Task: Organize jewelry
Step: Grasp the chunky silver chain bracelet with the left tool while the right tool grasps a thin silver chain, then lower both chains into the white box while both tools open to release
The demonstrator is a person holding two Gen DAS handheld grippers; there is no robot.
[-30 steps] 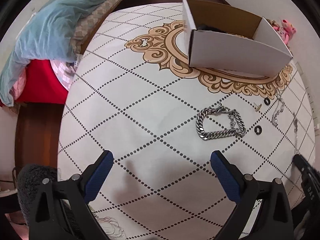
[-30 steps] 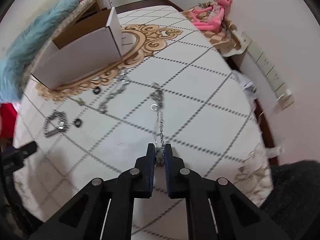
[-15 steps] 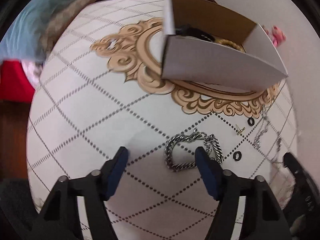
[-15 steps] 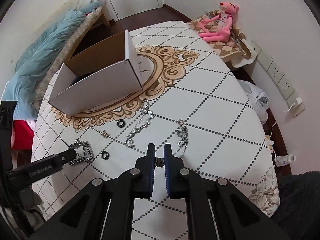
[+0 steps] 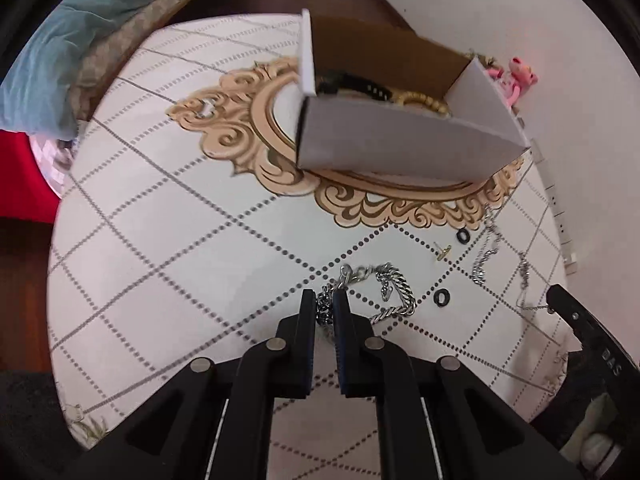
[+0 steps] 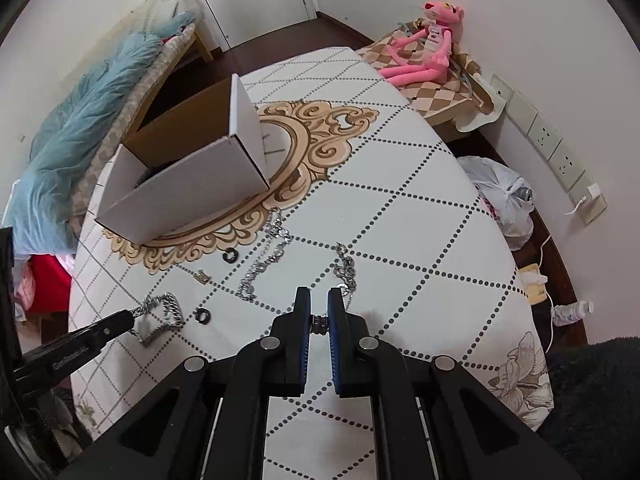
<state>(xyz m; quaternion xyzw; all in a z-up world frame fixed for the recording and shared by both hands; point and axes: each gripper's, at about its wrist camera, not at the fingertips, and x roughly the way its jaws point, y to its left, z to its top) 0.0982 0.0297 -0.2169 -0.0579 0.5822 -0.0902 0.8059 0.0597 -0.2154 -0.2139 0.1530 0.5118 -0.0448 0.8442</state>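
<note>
A thick silver curb chain lies on the patterned tablecloth. My left gripper points down at its near end, and its jaws are closing with the links pinched between the pads. In the right wrist view that chain sits at the left gripper's tip. My right gripper is shut on the end of a thin silver chain, which trails away over the cloth. A white cardboard box behind them holds black and golden beads.
Two black rings, a small gold clasp and a disc-link necklace lie between the box and the grippers. A pink plush toy, a blue blanket and a plastic bag surround the round table.
My left gripper went from wide open to closed on the thick chain after moving in over it. My right gripper kept its grip and rose a little with the thin chain.
</note>
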